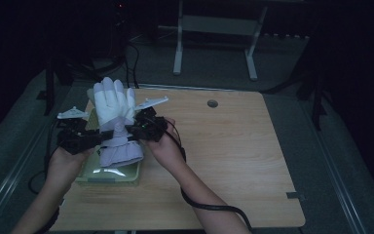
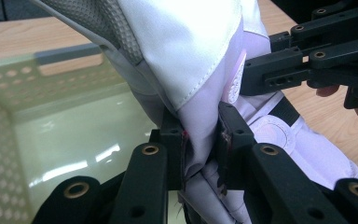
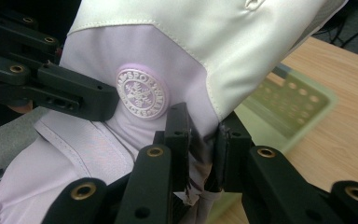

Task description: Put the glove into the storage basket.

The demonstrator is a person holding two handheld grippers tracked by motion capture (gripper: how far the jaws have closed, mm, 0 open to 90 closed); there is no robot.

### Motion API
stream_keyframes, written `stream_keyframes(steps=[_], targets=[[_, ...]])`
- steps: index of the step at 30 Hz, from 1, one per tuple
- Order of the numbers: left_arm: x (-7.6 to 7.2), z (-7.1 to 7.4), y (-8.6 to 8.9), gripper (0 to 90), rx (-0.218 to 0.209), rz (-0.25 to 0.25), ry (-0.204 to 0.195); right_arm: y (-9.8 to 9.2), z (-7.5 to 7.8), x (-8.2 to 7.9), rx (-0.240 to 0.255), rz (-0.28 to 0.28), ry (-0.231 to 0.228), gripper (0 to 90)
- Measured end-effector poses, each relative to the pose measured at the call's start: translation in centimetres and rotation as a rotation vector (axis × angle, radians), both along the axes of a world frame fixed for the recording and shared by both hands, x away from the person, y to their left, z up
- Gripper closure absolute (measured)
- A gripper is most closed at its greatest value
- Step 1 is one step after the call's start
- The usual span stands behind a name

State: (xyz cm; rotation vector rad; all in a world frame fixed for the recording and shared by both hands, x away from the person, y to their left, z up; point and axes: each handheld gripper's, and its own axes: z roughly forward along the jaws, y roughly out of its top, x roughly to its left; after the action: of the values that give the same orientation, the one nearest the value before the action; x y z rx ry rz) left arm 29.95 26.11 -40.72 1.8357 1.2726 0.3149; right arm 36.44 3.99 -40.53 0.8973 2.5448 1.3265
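High view: at the worktop's (image 1: 233, 146) near-left edge, left hand-held gripper (image 1: 96, 138) and right hand-held gripper (image 1: 132, 128) both pinch a glove (image 1: 113, 109) above a pale basket (image 1: 109, 176), with open wood to the right.

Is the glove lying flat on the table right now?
No, the glove stands upright above the basket, pinched at the wrist by the left claw and right claw.

A: What lettering appears?
B: A round raised badge (image 3: 141, 94) on the lilac glove (image 3: 135, 60), ringed with embossed capitals around a snowflake.
A: Legible?
B: Only partly; roughly "SPO" near the top, remainder unreadable.
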Motion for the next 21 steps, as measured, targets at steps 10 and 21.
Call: stream_keyframes(steps=[10,21], targets=[[0.7,-3.7,2.0,75.7,-0.029,0.044,0.061,3.0,-3.3,1.0,-0.038,0.006,0.047,77.4],[2.3,-8.7,2.6,75.2,0.004,0.076,0.219,5.3,-8.6,2.0,-0.17,-0.008,0.118,77.4]])
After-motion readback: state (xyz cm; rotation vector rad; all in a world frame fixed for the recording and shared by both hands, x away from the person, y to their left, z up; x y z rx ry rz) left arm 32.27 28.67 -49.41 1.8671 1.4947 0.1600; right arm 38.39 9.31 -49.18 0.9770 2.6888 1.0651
